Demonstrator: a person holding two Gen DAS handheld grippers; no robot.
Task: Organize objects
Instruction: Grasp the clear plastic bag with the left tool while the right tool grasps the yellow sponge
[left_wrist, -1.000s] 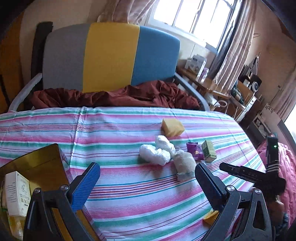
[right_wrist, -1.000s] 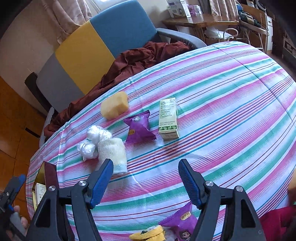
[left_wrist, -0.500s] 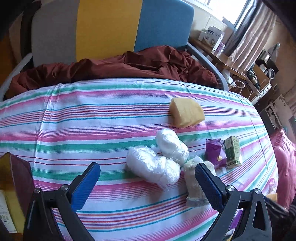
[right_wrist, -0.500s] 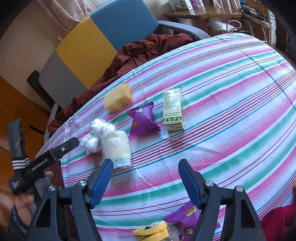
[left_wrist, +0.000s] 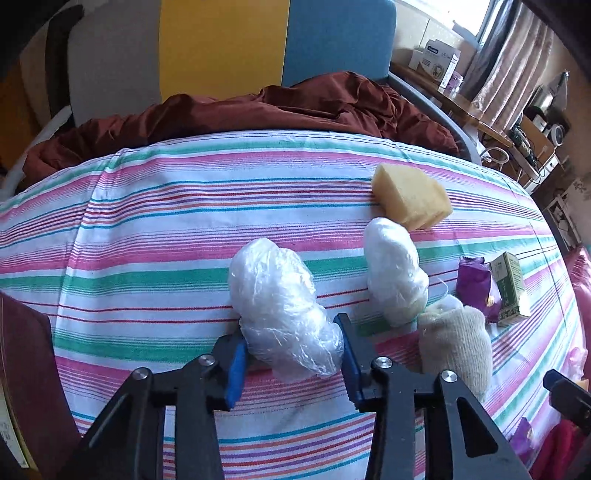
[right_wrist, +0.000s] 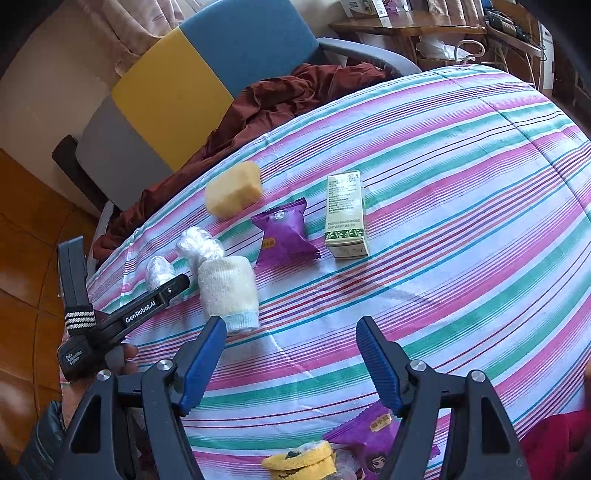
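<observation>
My left gripper (left_wrist: 291, 360) is closed around a white plastic-wrapped bundle (left_wrist: 280, 306) lying on the striped cloth; both blue pads touch its near end. A second wrapped bundle (left_wrist: 393, 273), a yellow sponge (left_wrist: 410, 195), a rolled cream sock (left_wrist: 456, 341), a purple snack packet (left_wrist: 474, 286) and a green box (left_wrist: 511, 284) lie to its right. My right gripper (right_wrist: 291, 358) is open and empty above the cloth, just in front of the sock (right_wrist: 229, 291). The packet (right_wrist: 284, 236), box (right_wrist: 345, 214) and sponge (right_wrist: 232, 188) lie beyond it.
A dark container (left_wrist: 26, 369) stands at the left edge of the table. A purple packet (right_wrist: 373, 435) and a yellow item (right_wrist: 299, 461) lie under my right gripper. A chair (left_wrist: 229, 55) with a maroon cloth (left_wrist: 258, 110) stands behind the table.
My left gripper moved forward and down to the nearest wrapped bundle and closed its jaws on it. My right gripper stayed almost still and open.
</observation>
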